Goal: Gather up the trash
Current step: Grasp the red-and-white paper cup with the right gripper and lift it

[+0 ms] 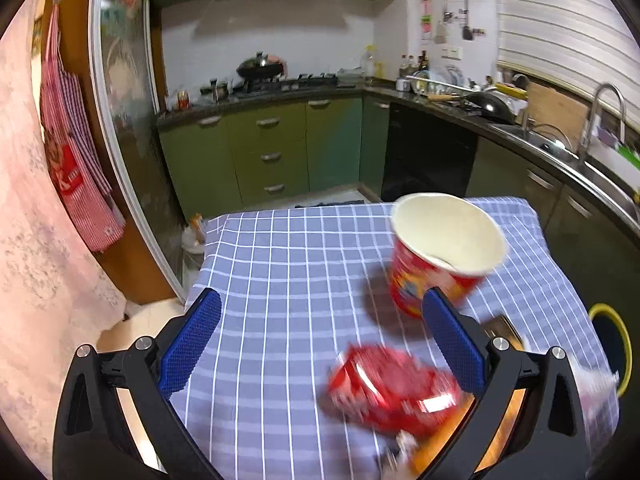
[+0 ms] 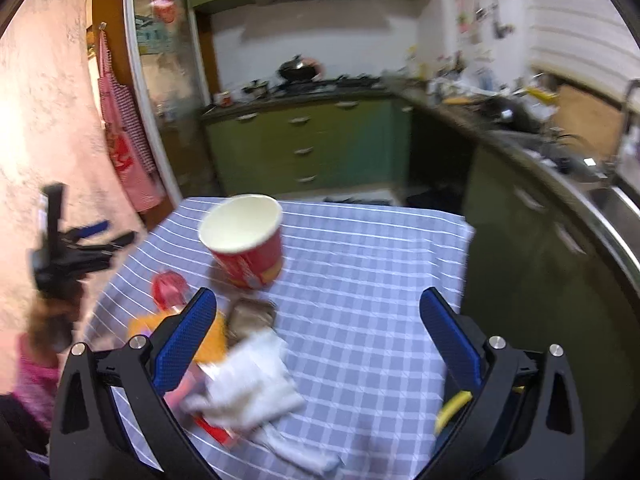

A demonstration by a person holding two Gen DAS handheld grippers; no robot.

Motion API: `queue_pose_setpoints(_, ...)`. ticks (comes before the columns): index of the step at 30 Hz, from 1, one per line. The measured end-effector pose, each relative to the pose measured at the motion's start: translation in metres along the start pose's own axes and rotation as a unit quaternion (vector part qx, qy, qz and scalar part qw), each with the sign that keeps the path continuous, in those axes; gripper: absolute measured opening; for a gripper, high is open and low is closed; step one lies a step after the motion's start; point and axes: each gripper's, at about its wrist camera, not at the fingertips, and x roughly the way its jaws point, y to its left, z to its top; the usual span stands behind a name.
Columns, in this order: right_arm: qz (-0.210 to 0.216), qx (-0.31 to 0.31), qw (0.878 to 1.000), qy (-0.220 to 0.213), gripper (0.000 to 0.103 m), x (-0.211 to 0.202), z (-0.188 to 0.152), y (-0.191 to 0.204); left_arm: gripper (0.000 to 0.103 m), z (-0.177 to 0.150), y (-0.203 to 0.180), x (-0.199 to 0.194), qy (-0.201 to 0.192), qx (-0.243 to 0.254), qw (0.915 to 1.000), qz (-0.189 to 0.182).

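Trash uncollected on table [image 1: 280, 280]. Left gripper [image 1: 320, 344] wide, empty, near red wrapper [image 1: 392, 392]. Right gripper [image 2: 318, 340] wide, empty, over napkin [image 2: 252, 384]. Next: likely close on wrapper; cup [image 1: 436, 248] waits.

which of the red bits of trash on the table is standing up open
The red paper cup, standing with its white inside showing. The red wrapper nearer the left gripper lies flat and crumpled.

A table under a blue-and-white checked cloth [image 2: 360, 320] fills the lower frame. On it — a red paper cup [image 2: 248, 240] upper centre, crumpled white tissue [image 2: 252, 384] lower left, red wrapper [image 1: 394, 392] (blurred), orange packet [image 2: 212, 332].
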Motion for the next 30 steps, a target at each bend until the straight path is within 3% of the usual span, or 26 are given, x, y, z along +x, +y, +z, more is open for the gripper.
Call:
queue_pose_setpoints(7, 0.051, 0.007, 0.989, 0.135, 0.096, 0.113, 0.082, 0.018, 0.099, 0.023, 0.03, 0.088, 0.028, -0.036, 0.9984, 0.035)
queue_pose_setpoints(9, 0.058, 0.013, 0.984, 0.169, 0.091, 0.145, 0.093, 0.025, 0.099, 0.022, 0.036, 0.105, 0.037, -0.043, 0.9976, 0.039)
queue_pose_setpoints(11, 0.056, 0.016, 0.975, 0.214, 0.077, 0.181, 0.099, 0.032, 0.099, 0.017, 0.04, 0.117, 0.046, -0.047, 0.9974, 0.031)
queue_pose_setpoints(16, 0.029, 0.013, 0.956, 0.293, 0.062, 0.249, 0.101, 0.046, 0.099, 0.012, 0.046, 0.127, 0.046, -0.049, 0.9974, 0.028)
queue_pose_setpoints(18, 0.02, 0.009, 0.95, 0.31, 0.056, 0.262, 0.099, 0.053, 0.099, 0.01, 0.047, 0.124, 0.044, -0.05, 0.9976, 0.021)
queue_pose_setpoints(20, 0.005, 0.0, 0.946, 0.324, 0.043, 0.274, 0.097, 0.058, 0.099, 0.008, 0.043, 0.121, 0.044, -0.047, 0.9978, 0.018)
queue_pose_setpoints(24, -0.008, -0.001, 0.937, 0.348, 0.034, 0.295, 0.091, 0.063, 0.099, 0.004, 0.041, 0.116, 0.045, -0.045, 0.9979, 0.014)
queue_pose_setpoints(30, -0.024, 0.008, 0.927, 0.375, 0.007, 0.318, 0.084, 0.072, 0.099, 0.004, 0.036, 0.11, 0.039, -0.038, 0.9985, 0.01)
